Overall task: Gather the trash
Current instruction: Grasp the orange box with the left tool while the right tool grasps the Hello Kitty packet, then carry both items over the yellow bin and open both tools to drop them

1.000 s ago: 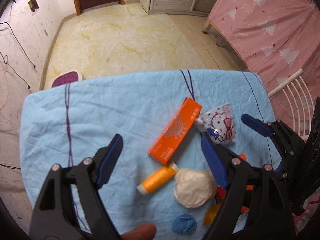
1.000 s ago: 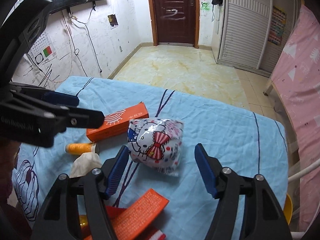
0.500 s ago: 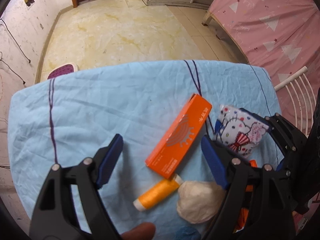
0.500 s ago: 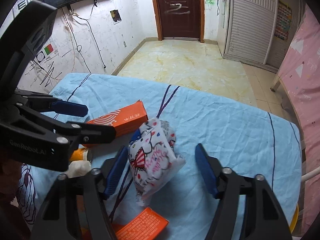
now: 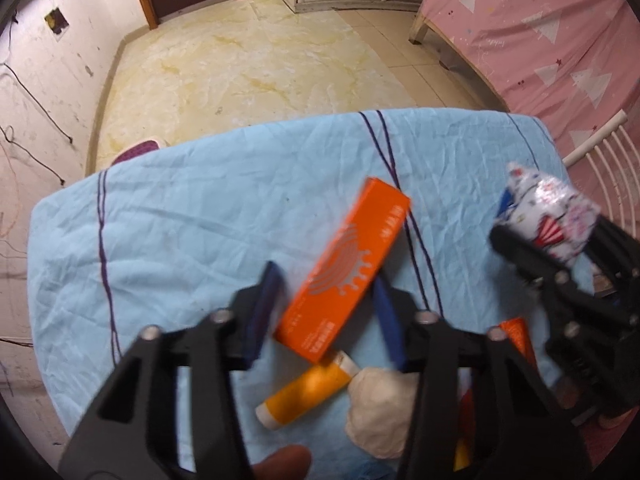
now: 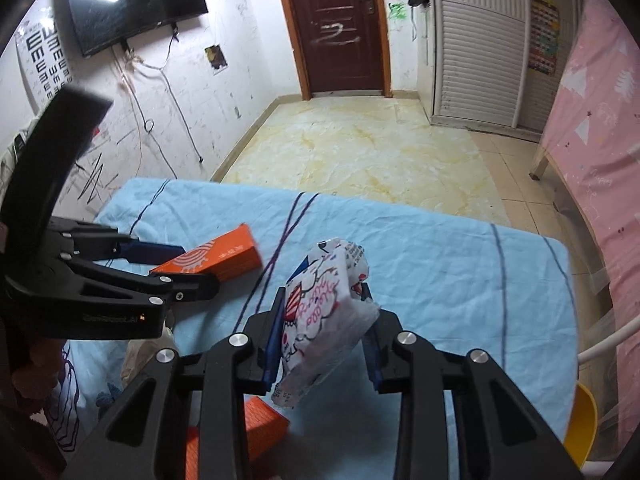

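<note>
My right gripper (image 6: pixel 324 332) is shut on a white cartoon-printed wrapper (image 6: pixel 324 320) and holds it above the blue tablecloth (image 6: pixel 440 280); the wrapper also shows at the right of the left wrist view (image 5: pixel 548 208). My left gripper (image 5: pixel 326 312) has its jaws partly closed around the near end of a long orange box (image 5: pixel 348 268), which lies on the cloth; I cannot tell if the pads touch it. The box also shows in the right wrist view (image 6: pixel 216 260). An orange thread spool (image 5: pixel 308 388) and a crumpled white wad (image 5: pixel 380 408) lie near the front edge.
Another orange box (image 6: pixel 240 436) lies under my right gripper near the cloth's front. A yellow bin rim (image 6: pixel 580 420) and a white rack (image 5: pixel 608 172) stand off the table's right side. A pink bed (image 5: pixel 560 40) is beyond.
My right gripper closed on the wrapper and lifted it off the cloth. My left gripper moved right over the orange box and its jaws narrowed around the box's near end.
</note>
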`<state>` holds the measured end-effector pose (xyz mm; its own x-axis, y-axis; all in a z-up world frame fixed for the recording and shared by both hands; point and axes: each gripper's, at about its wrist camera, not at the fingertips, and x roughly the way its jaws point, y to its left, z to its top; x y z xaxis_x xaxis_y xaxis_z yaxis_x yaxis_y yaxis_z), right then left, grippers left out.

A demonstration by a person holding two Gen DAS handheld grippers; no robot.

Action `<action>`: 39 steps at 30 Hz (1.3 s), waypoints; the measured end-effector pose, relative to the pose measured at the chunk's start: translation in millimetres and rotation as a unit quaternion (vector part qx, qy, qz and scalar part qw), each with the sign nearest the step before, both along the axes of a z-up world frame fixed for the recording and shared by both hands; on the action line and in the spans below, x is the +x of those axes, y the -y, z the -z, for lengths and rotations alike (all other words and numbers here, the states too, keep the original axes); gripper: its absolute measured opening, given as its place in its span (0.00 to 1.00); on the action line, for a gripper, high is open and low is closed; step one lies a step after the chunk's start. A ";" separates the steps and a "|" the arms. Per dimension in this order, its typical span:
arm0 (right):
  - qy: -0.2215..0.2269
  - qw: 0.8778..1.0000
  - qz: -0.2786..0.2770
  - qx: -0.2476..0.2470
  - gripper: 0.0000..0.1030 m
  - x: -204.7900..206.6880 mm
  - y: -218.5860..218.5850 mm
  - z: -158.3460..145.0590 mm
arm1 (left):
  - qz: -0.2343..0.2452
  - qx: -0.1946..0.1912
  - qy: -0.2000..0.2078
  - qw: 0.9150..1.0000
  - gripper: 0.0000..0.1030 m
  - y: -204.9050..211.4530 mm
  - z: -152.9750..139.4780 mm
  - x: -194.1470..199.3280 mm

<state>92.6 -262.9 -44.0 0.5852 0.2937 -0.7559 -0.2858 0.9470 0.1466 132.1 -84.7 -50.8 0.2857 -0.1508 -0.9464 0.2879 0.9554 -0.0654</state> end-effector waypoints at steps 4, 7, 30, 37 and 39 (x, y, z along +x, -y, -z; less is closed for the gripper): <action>0.007 1.000 0.010 0.003 0.27 -7.3 13.8 -5.2 | 0.003 0.026 0.011 1.000 0.24 6.8 -0.1 -4.1; 0.013 1.000 0.016 0.006 0.27 -13.0 23.9 -8.6 | -0.002 0.028 0.011 1.000 0.23 8.7 -1.8 -3.7; 0.038 0.992 0.119 0.035 0.27 -69.9 150.0 -12.9 | 0.085 0.031 0.063 0.994 0.24 129.8 -55.3 -38.8; 0.035 0.986 0.156 0.043 0.27 -88.4 194.6 -1.9 | 0.123 0.033 0.059 0.990 0.24 175.2 -51.4 -52.7; 0.034 0.985 0.163 0.046 0.27 -92.1 204.0 1.3 | 0.132 0.035 0.058 0.989 0.24 186.8 -50.5 -56.4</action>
<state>0.5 -466.9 -45.3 0.7080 0.1475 -0.6906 0.0195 0.9735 0.2279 75.7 -271.5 -0.3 0.3528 -0.1705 -0.9200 0.5297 0.8470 0.0461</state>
